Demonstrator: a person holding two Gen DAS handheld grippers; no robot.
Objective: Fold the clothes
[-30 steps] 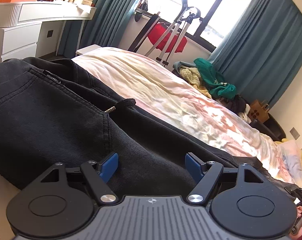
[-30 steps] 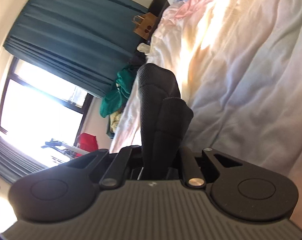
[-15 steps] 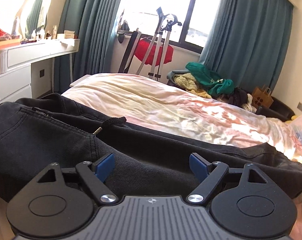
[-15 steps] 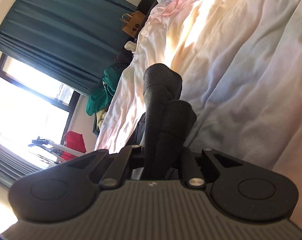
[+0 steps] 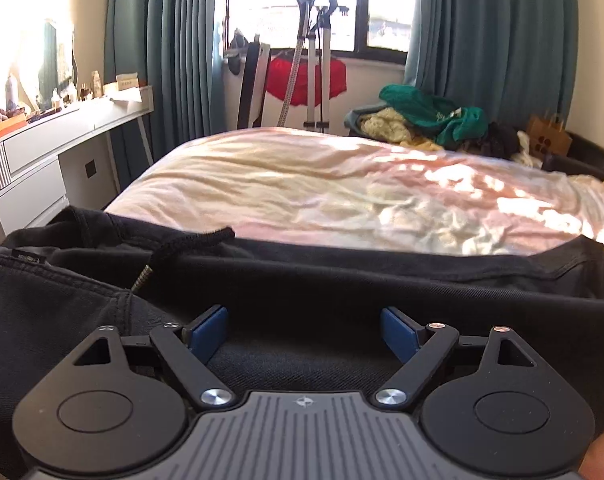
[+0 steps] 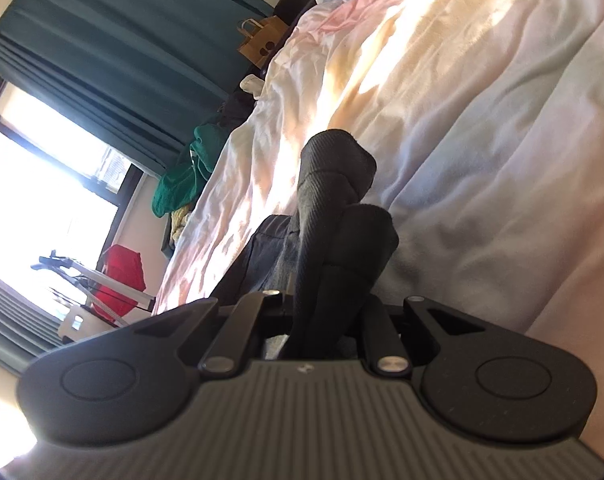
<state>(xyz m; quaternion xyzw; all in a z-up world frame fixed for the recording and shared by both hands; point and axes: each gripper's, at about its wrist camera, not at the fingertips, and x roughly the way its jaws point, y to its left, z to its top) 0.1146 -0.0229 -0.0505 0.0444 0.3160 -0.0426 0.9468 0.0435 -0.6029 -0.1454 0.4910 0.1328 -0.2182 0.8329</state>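
While the right tongs (image 6: 325, 320) stay clamped on bunched black trousers (image 5: 302, 280), the left tongs (image 5: 303, 330), gaping and empty, have levelled over them on the bed (image 5: 341, 184), ready to grip.

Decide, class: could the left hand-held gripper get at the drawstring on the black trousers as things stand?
Probably yes. The left hand-held gripper is open and holds nothing, and the drawstring lies exposed on top of the black trousers, ahead and to the left, with nothing covering it.

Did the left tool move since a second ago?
Yes. The left tool swung right: the tall window, off to the right before, now sits straight ahead above the black trousers.
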